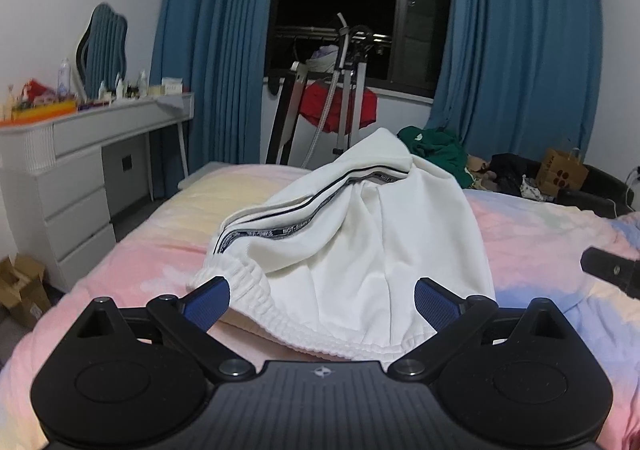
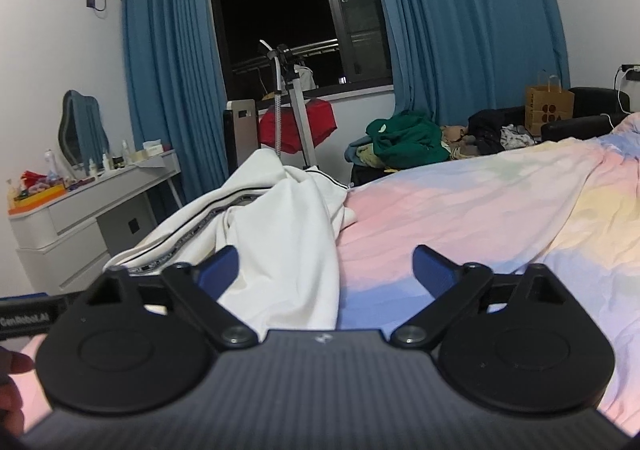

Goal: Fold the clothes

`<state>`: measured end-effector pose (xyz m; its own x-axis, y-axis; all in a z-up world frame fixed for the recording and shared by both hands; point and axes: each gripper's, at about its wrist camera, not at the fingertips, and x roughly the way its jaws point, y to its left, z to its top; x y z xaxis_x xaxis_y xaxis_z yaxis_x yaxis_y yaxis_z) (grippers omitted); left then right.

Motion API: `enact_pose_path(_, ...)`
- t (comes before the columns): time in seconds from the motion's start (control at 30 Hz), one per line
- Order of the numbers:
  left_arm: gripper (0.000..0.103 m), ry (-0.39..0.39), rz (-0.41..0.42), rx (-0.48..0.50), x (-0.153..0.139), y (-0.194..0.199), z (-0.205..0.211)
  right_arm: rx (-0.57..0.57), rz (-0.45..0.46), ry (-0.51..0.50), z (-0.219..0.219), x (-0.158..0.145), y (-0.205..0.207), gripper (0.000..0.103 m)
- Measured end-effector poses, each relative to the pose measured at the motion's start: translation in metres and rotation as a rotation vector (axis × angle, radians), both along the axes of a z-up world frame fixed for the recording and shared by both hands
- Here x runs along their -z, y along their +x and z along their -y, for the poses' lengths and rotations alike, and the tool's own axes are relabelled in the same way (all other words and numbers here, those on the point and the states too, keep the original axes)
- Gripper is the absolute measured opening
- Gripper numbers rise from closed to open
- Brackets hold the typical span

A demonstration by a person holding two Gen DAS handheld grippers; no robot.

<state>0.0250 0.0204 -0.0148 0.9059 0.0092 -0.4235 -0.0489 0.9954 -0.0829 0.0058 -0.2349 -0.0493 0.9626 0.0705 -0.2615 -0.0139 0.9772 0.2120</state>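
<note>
A white garment [image 1: 352, 234] with a black-and-white side stripe and a ribbed elastic waistband lies crumpled on the pastel bed cover [image 1: 152, 234]. My left gripper [image 1: 322, 300] is open, its blue pads either side of the waistband, just above it. In the right wrist view the same garment [image 2: 280, 234] lies left of centre. My right gripper [image 2: 326, 270] is open at the garment's right edge, its left pad over the cloth, its right pad over the bare cover [image 2: 460, 217]. The right gripper's tip shows in the left wrist view [image 1: 612, 270].
A grey dresser [image 1: 76, 177] with bottles and a mirror stands left of the bed. A garment steamer and rack with red cloth [image 1: 340, 105] stand by the window. A pile of green and dark clothes [image 2: 412, 141] and a paper bag [image 2: 548, 109] lie beyond the bed.
</note>
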Motion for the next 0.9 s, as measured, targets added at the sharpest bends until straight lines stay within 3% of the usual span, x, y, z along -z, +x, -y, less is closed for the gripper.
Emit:
enact_pose_path(0.03,0.100,-0.003,-0.004,-0.006,0.000,0.003,-0.001,0.000,-0.008,0.009,0.000,0.002,0.002,0.078)
enact_pose_path(0.17,0.100,-0.015,-0.013,-0.025,0.000,0.014,-0.008,-0.009,-0.050,0.088,0.007,0.010,0.009,0.067)
enact_pose_path(0.37,0.101,-0.010,-0.027,-0.049,-0.010,0.045,-0.024,-0.026,-0.125,0.233,0.019,0.028,0.023,0.067)
enact_pose_path(0.53,0.102,0.037,-0.065,-0.006,-0.014,0.078,-0.040,0.001,-0.224,0.364,0.031,0.049,0.038,0.067)
enact_pose_path(0.7,0.103,0.079,-0.082,0.028,0.000,0.109,-0.062,-0.015,-0.368,0.531,0.038,0.079,0.064,0.068)
enact_pose_path(0.8,0.103,0.078,-0.095,0.047,0.016,0.128,-0.074,-0.023,-0.438,0.552,0.033,0.094,0.081,0.068)
enact_pose_path(0.9,0.103,0.056,-0.110,0.019,0.030,0.141,-0.086,-0.069,-0.443,0.568,0.025,0.102,0.095,0.067)
